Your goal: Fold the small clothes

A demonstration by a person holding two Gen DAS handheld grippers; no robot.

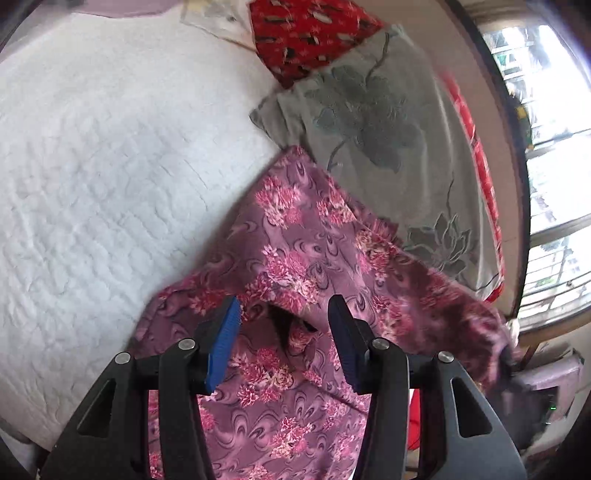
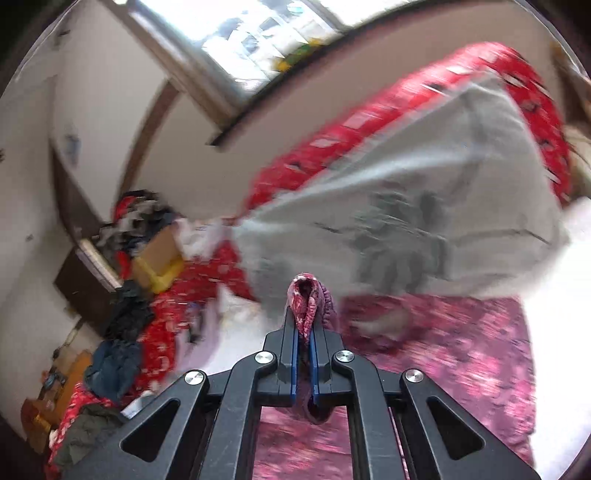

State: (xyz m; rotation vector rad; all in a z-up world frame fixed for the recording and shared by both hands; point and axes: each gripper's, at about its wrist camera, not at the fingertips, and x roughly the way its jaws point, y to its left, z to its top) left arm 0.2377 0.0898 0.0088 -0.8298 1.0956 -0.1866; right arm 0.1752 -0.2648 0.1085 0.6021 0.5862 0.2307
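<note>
Across the left half of the left wrist view, from 7 to 12 o'clock: a white quilted bedspread [image 1: 92, 155], stitched in small squares. At 1 to 3 o'clock on it, a grey cloth with a dark flower print [image 1: 376, 122], laid flat, its lower edge overlapped by the purple cloth. At 12 o'clock, a red patterned cloth [image 1: 306, 33] tucked under the grey one. At 3 o'clock past the bed, a window [image 1: 554, 147], bright with daylight.

From the centre down to 6 o'clock: the purple floral cloth [image 1: 295, 258], spread partly on the bedspread, draped in soft folds, pink blossom clusters on a mauve swirl ground, a dark gap under one raised fold near the centre. Hanging over it, the left gripper [image 1: 284, 314], jaws roughly half open, blue pads [image 1: 223, 347] apart and clear of the fabric, the cloth below and between them but not pinched.

In the right wrist view, much blurred: same purple floral cloth [image 2: 443, 350] at 4 to 6 o'clock, grey cloth above it at 1 to 3 o'clock. At centre, the right gripper [image 2: 304, 332], jaws fully closed on a bunched fold of the purple floral cloth, a tuft sticking out beyond the fingertips towards 12 o'clock. At 8 to 9 o'clock, a heap of dark clothes [image 2: 122, 321], details unclear.
</note>
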